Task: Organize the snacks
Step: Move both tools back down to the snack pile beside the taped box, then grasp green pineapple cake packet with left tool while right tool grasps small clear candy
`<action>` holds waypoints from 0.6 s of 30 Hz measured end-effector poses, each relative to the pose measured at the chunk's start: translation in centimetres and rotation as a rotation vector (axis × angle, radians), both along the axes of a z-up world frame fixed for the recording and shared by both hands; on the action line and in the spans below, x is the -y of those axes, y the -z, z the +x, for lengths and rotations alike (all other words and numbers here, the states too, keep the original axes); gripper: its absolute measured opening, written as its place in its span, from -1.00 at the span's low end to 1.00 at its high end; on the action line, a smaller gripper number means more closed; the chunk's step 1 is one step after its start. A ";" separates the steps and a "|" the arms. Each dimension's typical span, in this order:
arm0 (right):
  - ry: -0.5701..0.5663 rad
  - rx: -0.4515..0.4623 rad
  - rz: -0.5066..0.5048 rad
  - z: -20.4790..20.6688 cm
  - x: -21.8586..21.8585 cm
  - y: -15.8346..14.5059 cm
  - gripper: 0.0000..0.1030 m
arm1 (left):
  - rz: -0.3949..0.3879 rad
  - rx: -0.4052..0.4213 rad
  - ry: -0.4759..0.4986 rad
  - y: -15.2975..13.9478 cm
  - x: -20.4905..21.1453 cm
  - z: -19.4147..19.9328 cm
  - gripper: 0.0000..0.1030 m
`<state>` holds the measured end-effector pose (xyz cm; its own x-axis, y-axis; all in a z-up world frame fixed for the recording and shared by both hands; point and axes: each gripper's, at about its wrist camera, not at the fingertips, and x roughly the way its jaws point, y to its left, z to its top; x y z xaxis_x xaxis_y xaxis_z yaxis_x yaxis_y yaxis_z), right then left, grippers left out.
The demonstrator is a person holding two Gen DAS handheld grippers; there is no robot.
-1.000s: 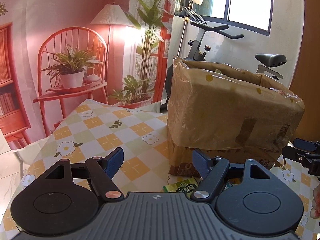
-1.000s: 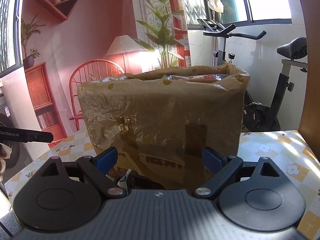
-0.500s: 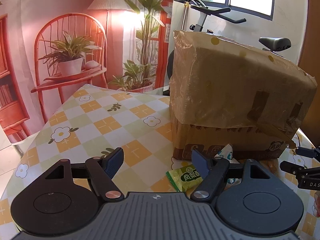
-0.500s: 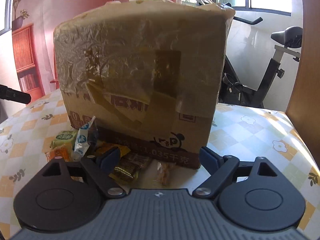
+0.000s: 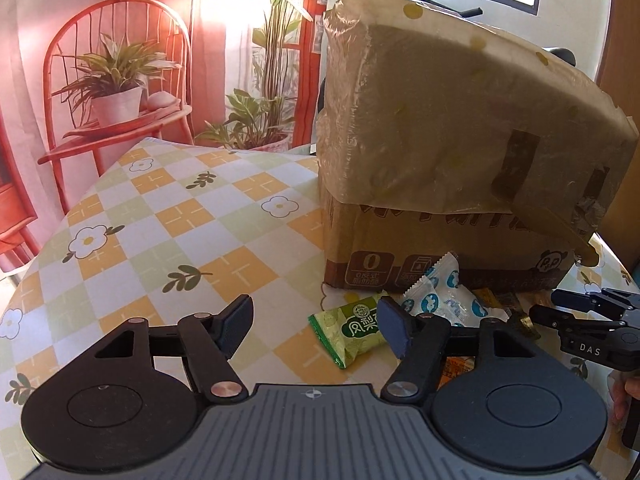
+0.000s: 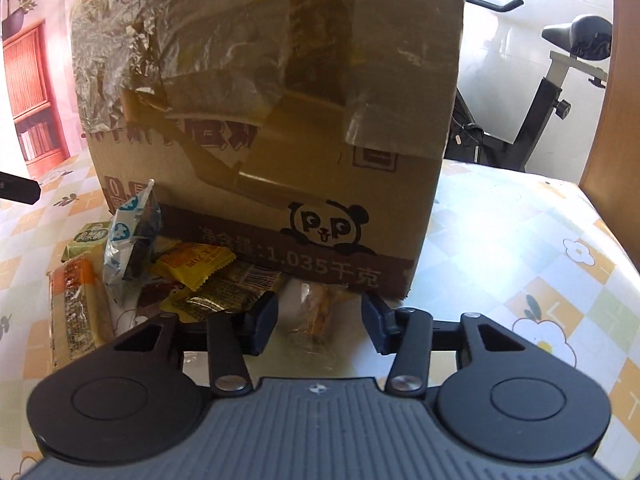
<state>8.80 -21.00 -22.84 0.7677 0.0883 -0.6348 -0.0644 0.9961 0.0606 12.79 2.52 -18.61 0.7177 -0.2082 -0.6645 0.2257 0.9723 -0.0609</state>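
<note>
A tall cardboard box (image 5: 440,160) (image 6: 280,120) wrapped in plastic film stands on the checked tablecloth. A heap of snack packets lies at its foot. My left gripper (image 5: 316,324) hovers low, jaws closing, with a green packet (image 5: 352,332) lying between the fingers near the right pad, untouched. My right gripper (image 6: 320,324) is closing around a clear packet of orange snack (image 6: 316,312); small gaps show on both sides. A white-and-blue packet (image 5: 440,296) (image 6: 128,232) leans on the box. In the left wrist view the right gripper's fingers show at the right edge.
A yellow packet (image 6: 196,260), an orange bar (image 6: 74,312) and darker wrappers lie left of my right gripper. An exercise bike (image 6: 560,80) stands behind the table's right side. A red chair with a potted plant (image 5: 116,92) stands beyond the far left edge.
Both grippers have sunk toward the table and tipped down, bringing the snack heap into view. The right jaws have narrowed a lot around the clear packet; the left jaws narrowed slightly.
</note>
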 end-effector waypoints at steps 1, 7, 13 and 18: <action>0.002 -0.006 0.001 0.1 0.0 0.1 -0.20 | -0.001 -0.005 0.002 0.2 0.1 0.1 0.36; -0.012 0.017 0.024 -0.4 0.3 0.3 -0.55 | -0.025 -0.050 0.002 2.0 1.2 1.0 0.36; -0.028 0.022 0.026 -0.5 0.1 0.3 -0.61 | -0.043 -0.051 0.021 2.8 3.4 2.9 0.39; -0.027 0.022 0.042 -0.5 0.2 0.4 -0.62 | -0.048 -0.066 0.045 3.8 3.7 5.0 0.26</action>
